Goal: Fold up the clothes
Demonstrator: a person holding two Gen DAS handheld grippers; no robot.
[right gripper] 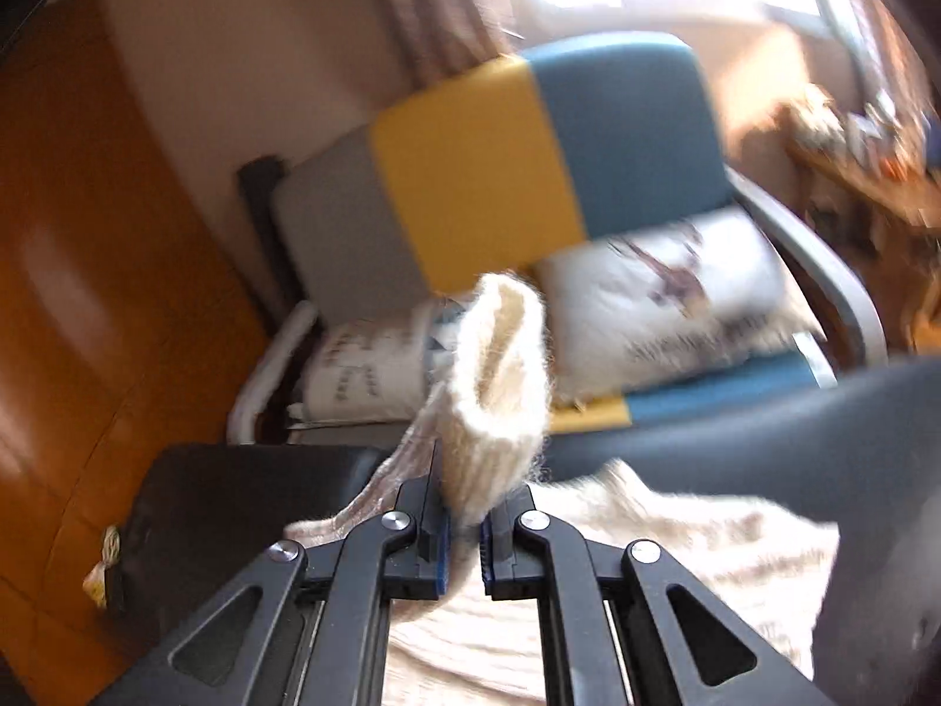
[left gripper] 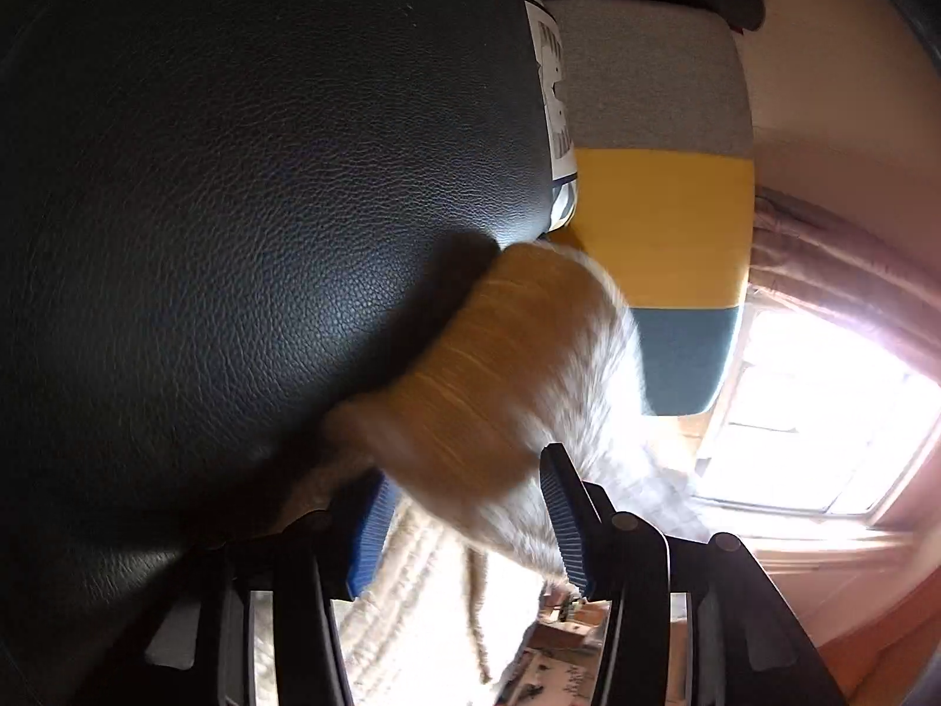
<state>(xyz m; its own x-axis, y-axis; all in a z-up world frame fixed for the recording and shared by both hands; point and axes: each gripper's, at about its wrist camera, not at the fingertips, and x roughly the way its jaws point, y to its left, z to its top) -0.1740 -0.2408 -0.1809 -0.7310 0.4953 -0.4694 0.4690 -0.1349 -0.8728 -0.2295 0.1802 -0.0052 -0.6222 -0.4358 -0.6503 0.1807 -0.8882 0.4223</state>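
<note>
Black leather surface [left gripper: 235, 206] — both grippers [left gripper: 470, 506] [right gripper: 464, 506] clamp the fuzzy cream knit [right gripper: 500, 376].

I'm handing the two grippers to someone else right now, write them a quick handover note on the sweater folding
Left gripper: the jaws stand apart with the cream knit sweater between the pads; the picture is blurred, so I cannot tell whether it grips.

Right gripper: shut on a ribbed cuff of the sweater, which sticks up past the fingertips.

Where things are: the rest of the sweater lies rumpled below the right gripper, beside a black leather surface. A grey, yellow and blue chair with cushions stands behind.

Done: no neat fold shows yet.

Left: probably lay it flat, then fold sleeves and body.
</note>
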